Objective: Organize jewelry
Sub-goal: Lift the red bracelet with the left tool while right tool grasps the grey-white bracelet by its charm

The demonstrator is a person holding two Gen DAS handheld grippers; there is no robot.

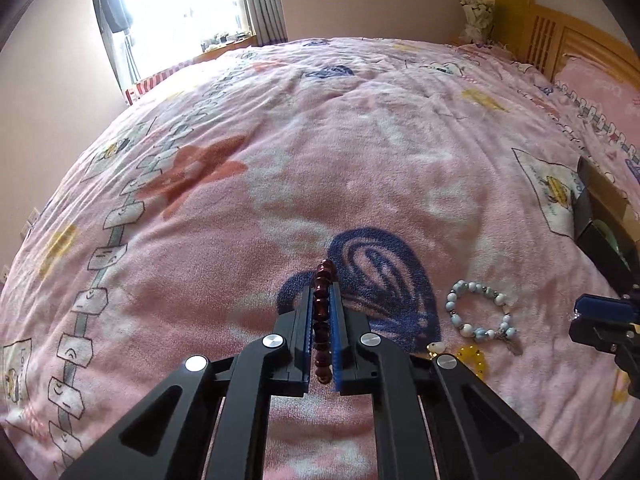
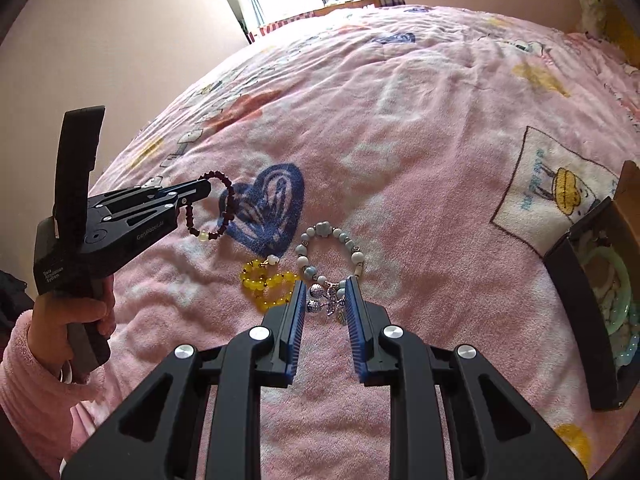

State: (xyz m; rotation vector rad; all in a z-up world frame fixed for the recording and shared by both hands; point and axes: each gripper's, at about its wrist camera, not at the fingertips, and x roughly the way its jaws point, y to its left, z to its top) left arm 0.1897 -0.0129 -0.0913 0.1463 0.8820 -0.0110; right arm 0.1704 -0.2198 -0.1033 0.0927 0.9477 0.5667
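My left gripper (image 1: 323,292) is shut on a dark red bead bracelet (image 1: 322,312) and holds it above the pink blanket. In the right wrist view the left gripper (image 2: 202,192) is at the left with the dark red bracelet (image 2: 212,208) hanging from its tips. My right gripper (image 2: 325,288) is open, its fingers on either side of the charm end of a pale blue bead bracelet (image 2: 332,252) lying on the blanket. That blue bracelet also shows in the left wrist view (image 1: 482,312). A yellow bead bracelet (image 2: 266,280) lies just left of it.
A dark open jewelry box (image 2: 592,300) with a green bangle (image 2: 616,280) inside stands at the right on the bed; it also shows in the left wrist view (image 1: 604,220). A wooden headboard (image 1: 560,40) is far right, a window (image 1: 180,4) beyond the bed.
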